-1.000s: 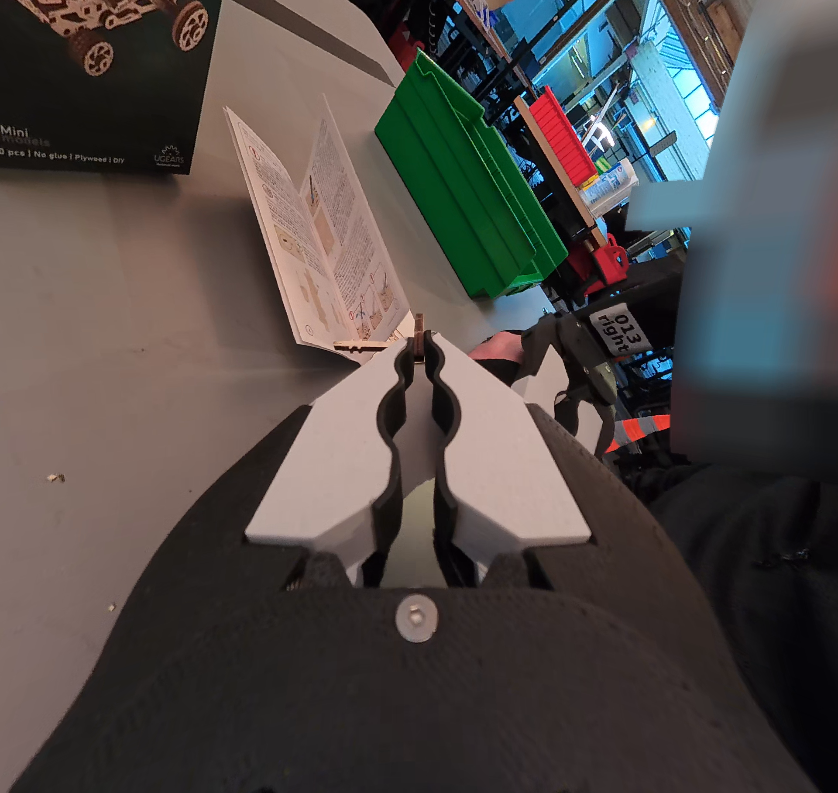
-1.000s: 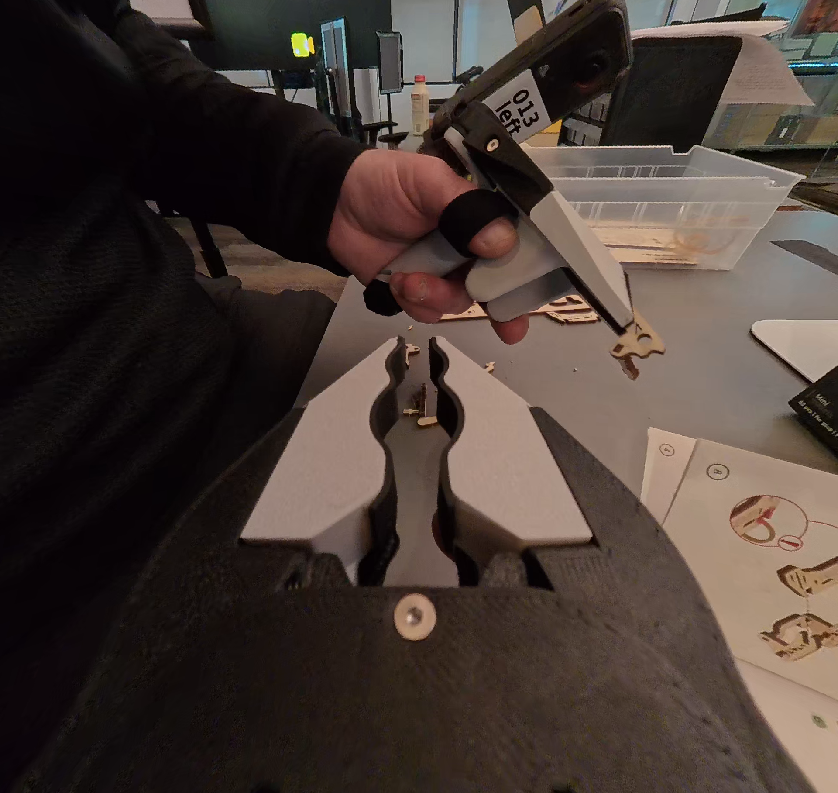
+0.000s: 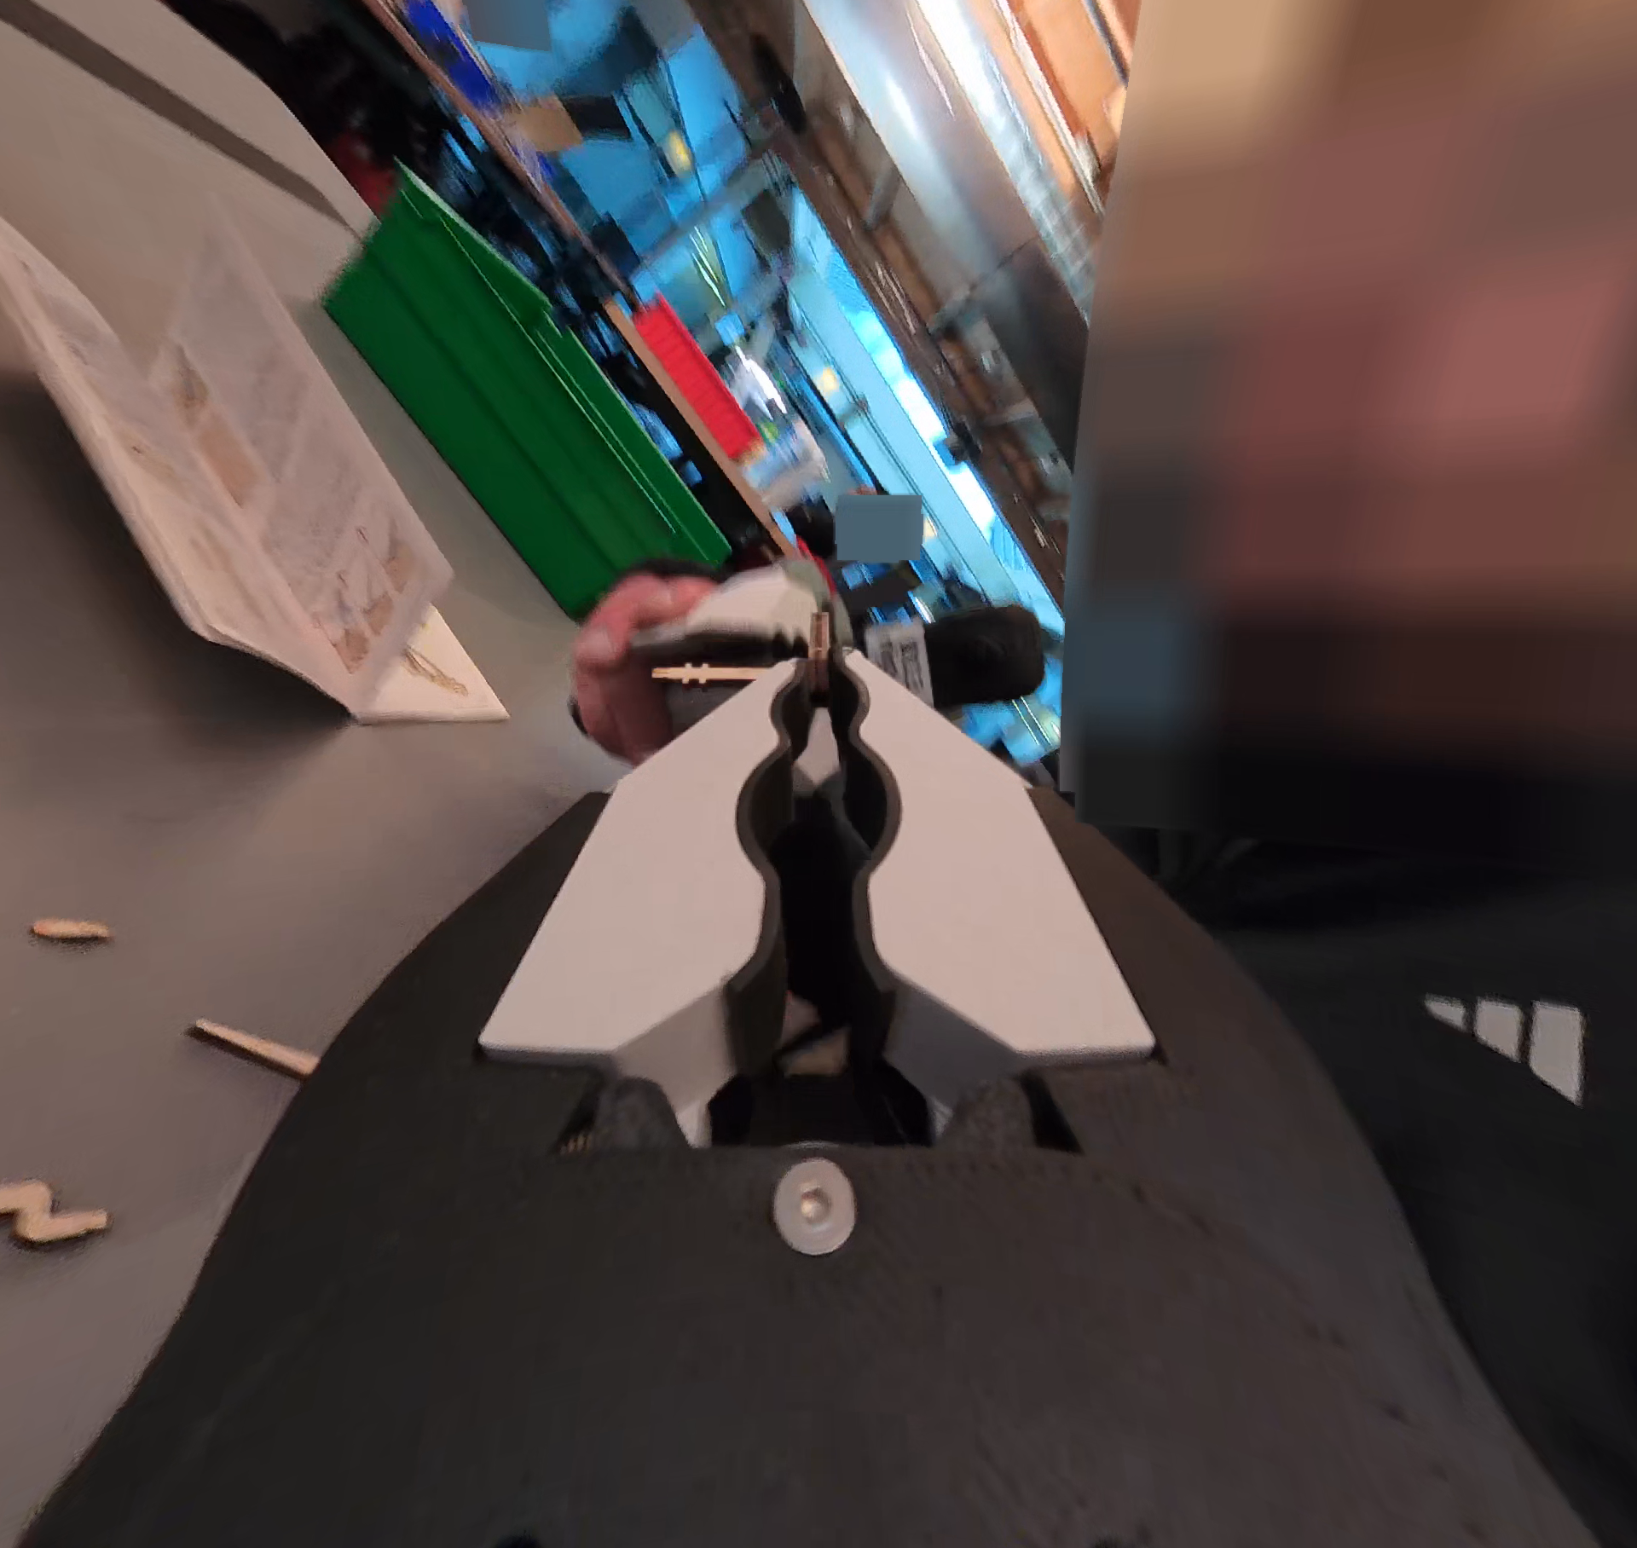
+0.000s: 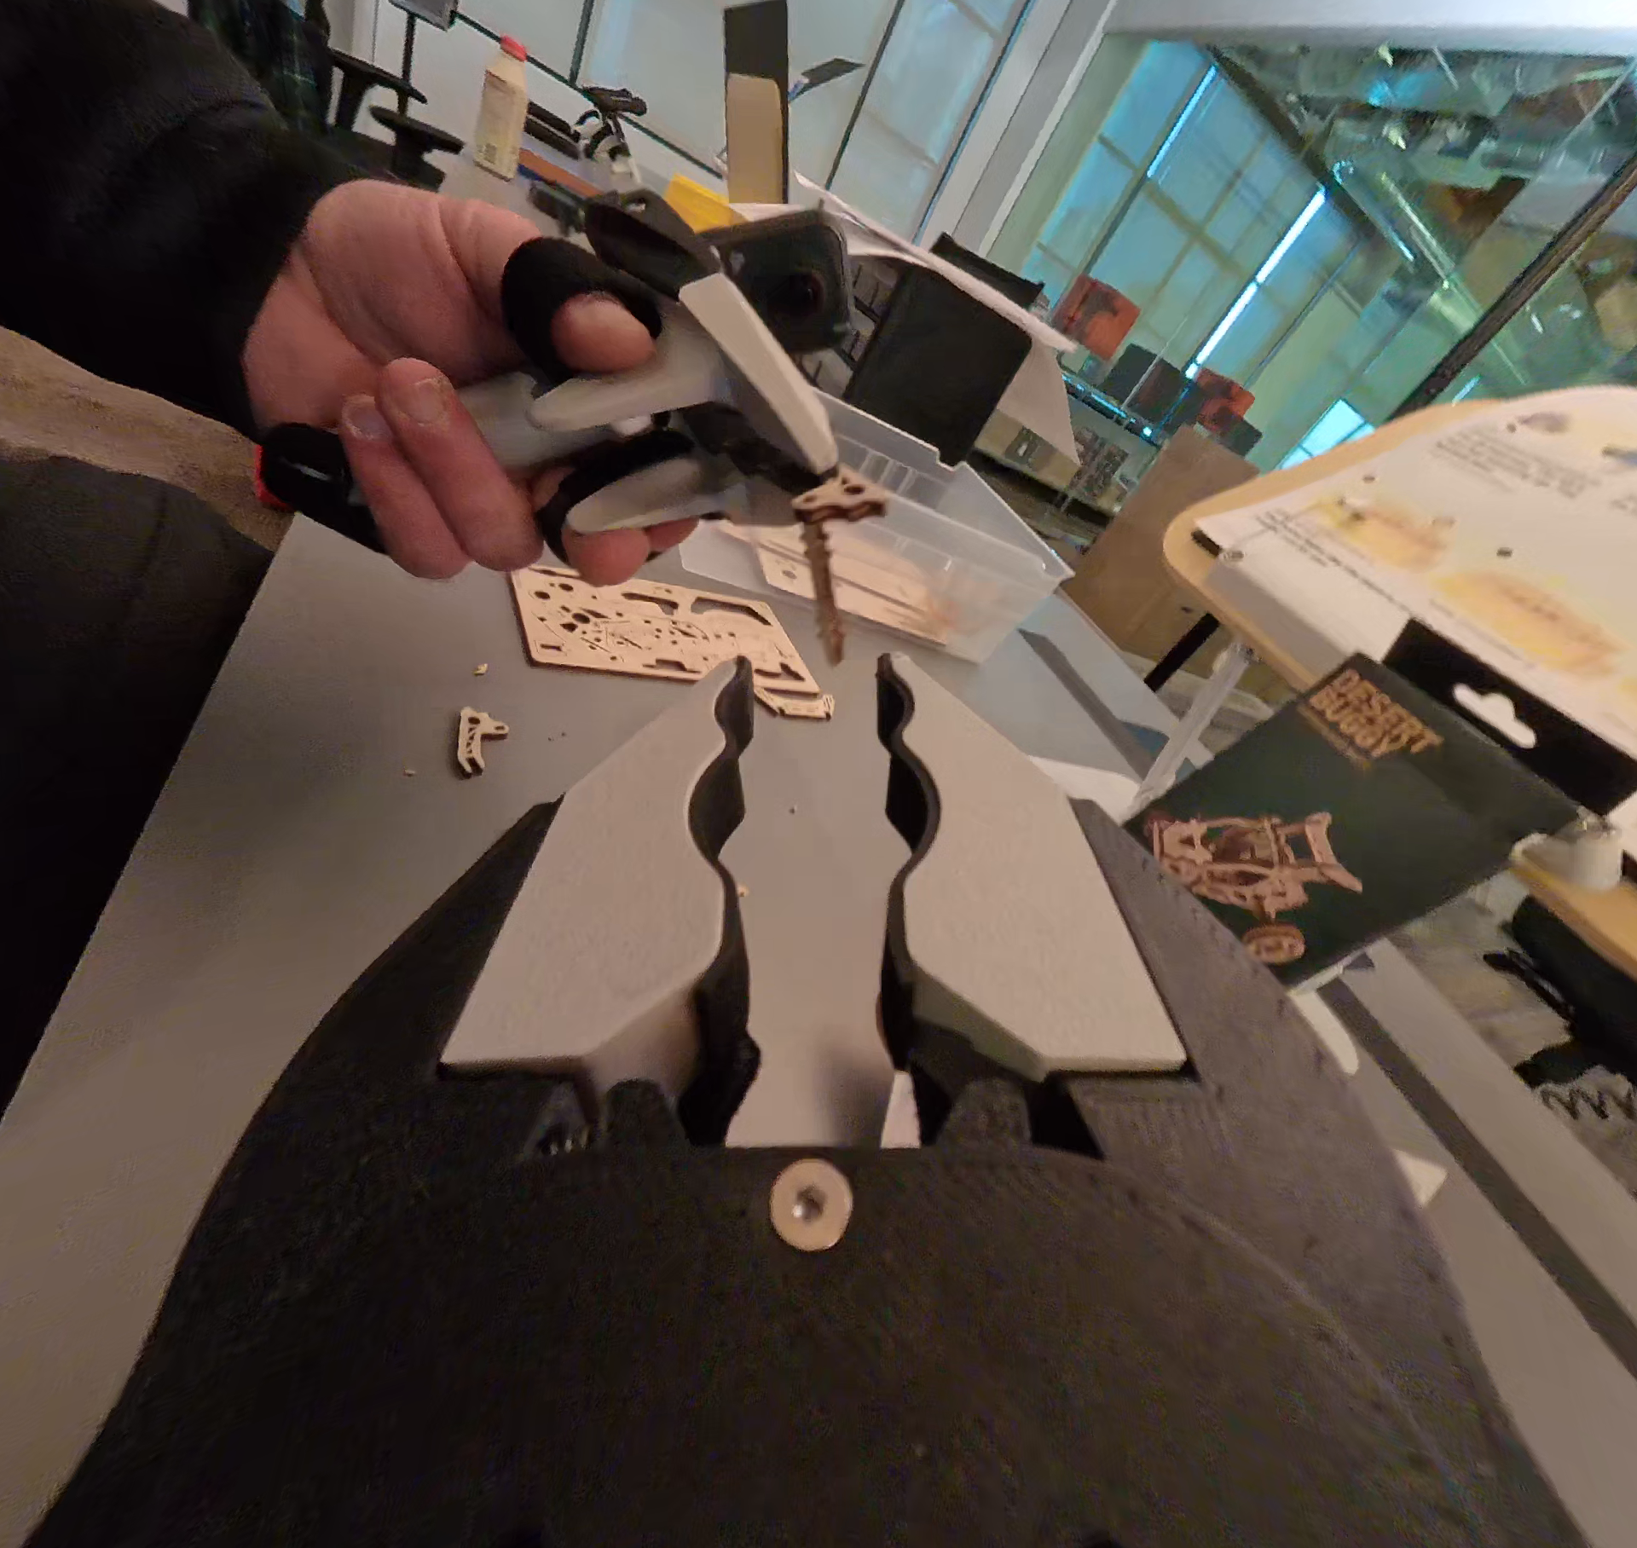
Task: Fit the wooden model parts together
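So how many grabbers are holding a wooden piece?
1. The left gripper pinches a wooden part with a pin hanging down. The right gripper is open, holding nothing.

Your right claw (image 4: 815, 682) now stands much wider apart than a second ago, bare, and sits closer to the left claw (image 4: 828, 478). That one is now tilted down, so its wooden piece (image 4: 828, 549) hangs just above your open tips, higher off the worktop (image 4: 266, 797).
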`<state>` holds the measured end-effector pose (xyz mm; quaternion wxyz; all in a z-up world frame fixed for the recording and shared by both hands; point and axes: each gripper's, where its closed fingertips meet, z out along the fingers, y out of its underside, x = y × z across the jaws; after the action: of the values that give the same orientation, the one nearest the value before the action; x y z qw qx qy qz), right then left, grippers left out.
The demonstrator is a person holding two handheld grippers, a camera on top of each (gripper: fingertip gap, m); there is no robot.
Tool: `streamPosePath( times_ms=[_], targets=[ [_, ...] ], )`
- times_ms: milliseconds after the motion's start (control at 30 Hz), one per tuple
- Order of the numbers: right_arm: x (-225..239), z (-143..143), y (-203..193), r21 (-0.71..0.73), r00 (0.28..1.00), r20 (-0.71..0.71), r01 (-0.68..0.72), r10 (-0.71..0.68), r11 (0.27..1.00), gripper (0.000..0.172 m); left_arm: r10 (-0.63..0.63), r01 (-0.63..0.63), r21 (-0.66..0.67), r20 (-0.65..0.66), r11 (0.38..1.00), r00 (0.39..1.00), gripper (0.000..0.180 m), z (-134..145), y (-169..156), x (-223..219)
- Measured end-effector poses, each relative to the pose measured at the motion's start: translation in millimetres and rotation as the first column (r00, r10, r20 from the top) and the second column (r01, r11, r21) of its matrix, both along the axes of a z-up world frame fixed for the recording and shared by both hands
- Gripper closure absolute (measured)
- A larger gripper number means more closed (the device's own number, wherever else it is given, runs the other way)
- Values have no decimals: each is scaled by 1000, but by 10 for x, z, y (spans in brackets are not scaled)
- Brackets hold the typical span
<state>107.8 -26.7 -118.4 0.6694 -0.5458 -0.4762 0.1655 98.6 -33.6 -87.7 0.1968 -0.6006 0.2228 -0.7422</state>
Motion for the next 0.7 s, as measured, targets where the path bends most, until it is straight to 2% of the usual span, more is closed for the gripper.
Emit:
streamPosePath(
  times_ms=[100, 267, 400, 567, 700],
  targets=[
    [-135, 50, -101, -8, 995, 32, -92, 92, 996, 148, -94, 94, 7, -39, 996, 995, 179, -66, -171, -12],
    [-313, 40, -381, -38, 949, 144, -277, 280, 960, 167, -236, 239, 41, -74, 970, 969, 179, -94, -379, -115],
    [-380, 44, -492, -79, 922, 126, -358, 366, 930, 170, -310, 316, 75, -79, 946, 947, 179, -80, -468, -171],
    [-397, 49, -557, -123, 900, 81, -418, 429, 900, 170, -338, 343, 102, -64, 934, 939, 168, -30, -533, -165],
    [-417, 14, -621, -116, 886, 113, -439, 451, 891, 170, -366, 373, 75, -86, 925, 927, 173, -76, -608, -142]
  ],
)
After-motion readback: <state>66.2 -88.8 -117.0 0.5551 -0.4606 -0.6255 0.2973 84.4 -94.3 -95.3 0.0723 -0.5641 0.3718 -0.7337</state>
